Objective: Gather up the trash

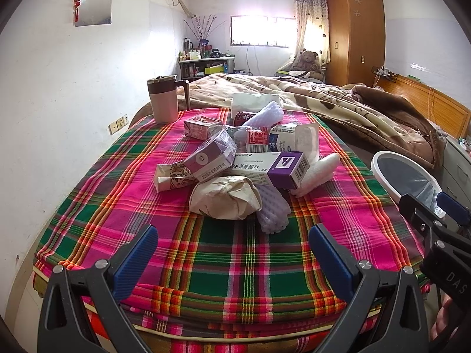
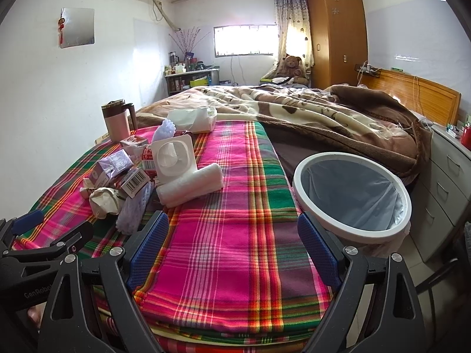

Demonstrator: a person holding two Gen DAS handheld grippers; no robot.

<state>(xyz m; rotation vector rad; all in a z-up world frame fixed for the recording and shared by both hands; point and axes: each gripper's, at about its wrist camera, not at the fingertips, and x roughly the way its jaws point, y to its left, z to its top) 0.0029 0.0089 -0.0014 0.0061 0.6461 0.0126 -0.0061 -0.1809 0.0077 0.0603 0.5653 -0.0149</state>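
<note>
A: What is lying on the plaid blanket [image 1: 141,194]?

B: A heap of trash is sitting on the bed: a crumpled paper bag [image 1: 225,197] at the near edge, a purple-and-white medicine box [image 1: 270,169] resting just behind it, a small purple carton [image 1: 210,157] leaning to the left, and a rolled white towel [image 2: 191,186] lying to the right.

A: And the grippers?

B: The left gripper [image 1: 234,253] is hovering wide open and empty, near the paper bag. The right gripper [image 2: 232,247] is also hanging open, holding nothing, over bare blanket.

A: Where is the bin?

B: The white-rimmed trash bin [image 2: 297,173], lined with a bag, is standing just beside the bed's right edge. A pink mug [image 1: 164,100] is standing behind the heap.
</note>
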